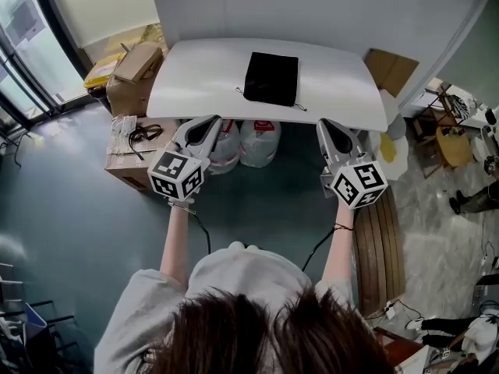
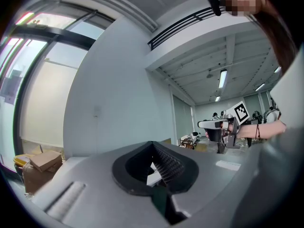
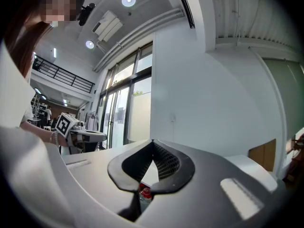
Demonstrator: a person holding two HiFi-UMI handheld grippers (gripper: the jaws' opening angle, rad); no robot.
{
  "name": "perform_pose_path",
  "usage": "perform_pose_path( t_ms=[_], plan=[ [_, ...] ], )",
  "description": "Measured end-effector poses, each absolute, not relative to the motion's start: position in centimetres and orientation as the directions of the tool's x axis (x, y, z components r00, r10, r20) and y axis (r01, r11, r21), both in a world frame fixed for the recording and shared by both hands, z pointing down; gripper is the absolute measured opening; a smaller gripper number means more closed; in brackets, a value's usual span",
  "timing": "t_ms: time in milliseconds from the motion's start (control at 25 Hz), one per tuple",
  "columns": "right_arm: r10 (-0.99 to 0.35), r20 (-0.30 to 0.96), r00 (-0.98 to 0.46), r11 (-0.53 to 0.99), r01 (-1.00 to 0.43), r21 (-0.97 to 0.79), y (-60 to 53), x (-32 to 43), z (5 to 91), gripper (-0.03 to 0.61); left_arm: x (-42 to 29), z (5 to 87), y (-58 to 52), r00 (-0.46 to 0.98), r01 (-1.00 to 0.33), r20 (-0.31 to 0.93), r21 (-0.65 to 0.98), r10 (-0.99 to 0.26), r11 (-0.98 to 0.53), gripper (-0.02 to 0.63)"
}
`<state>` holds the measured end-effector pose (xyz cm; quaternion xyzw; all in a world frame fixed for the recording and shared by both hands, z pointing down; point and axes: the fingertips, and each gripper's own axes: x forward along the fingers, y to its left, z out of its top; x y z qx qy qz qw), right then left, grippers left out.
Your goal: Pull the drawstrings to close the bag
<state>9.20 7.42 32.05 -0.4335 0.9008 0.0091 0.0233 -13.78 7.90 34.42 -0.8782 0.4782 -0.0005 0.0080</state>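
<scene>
Approach matters: I am holding the left gripper [image 1: 209, 123] and right gripper [image 1: 328, 126] at mid-frame, jaws fully closed on nothing, short of the black drawstring bag [image 1: 271, 78] lying at top centre on the white table [image 1: 195, 76], and judging each must open before pinching its side's drawstring [image 1: 301, 106].

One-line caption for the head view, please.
Shut and empty, the left gripper and right gripper hover before the white table bearing a black drawstring bag.

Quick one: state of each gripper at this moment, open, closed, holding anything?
Left gripper: jaws closed, holding nothing.
Right gripper: jaws closed, holding nothing.
</scene>
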Motion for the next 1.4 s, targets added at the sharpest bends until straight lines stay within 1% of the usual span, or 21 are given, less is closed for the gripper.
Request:
perform_pose_path(
  t_ms=[240, 840, 1400],
  plan=[
    [-0.777, -0.033, -0.628, 0.629, -0.778, -0.005, 6.1, 9.6, 32.9, 0.012, -12.7, 34.5, 7.3, 0.539, -0.842, -0.003, -0.023, -0.843, -0.538, -0.009],
    [-0.791, -0.037, -0.610, 0.611, -0.791, -0.030, 1.9, 10.4, 33.2, 0.012, -12.7, 35.5, 3.3, 0.533, -0.846, 0.025, -0.005, -0.846, -0.533, -0.009],
    [-0.818, -0.022, -0.574, 0.575, -0.818, -0.029, -4.5, 9.3, 34.1, 0.012, -14.0, 36.7, -4.3, 0.560, -0.828, 0.025, 0.010, -0.828, -0.560, -0.009]
  ],
)
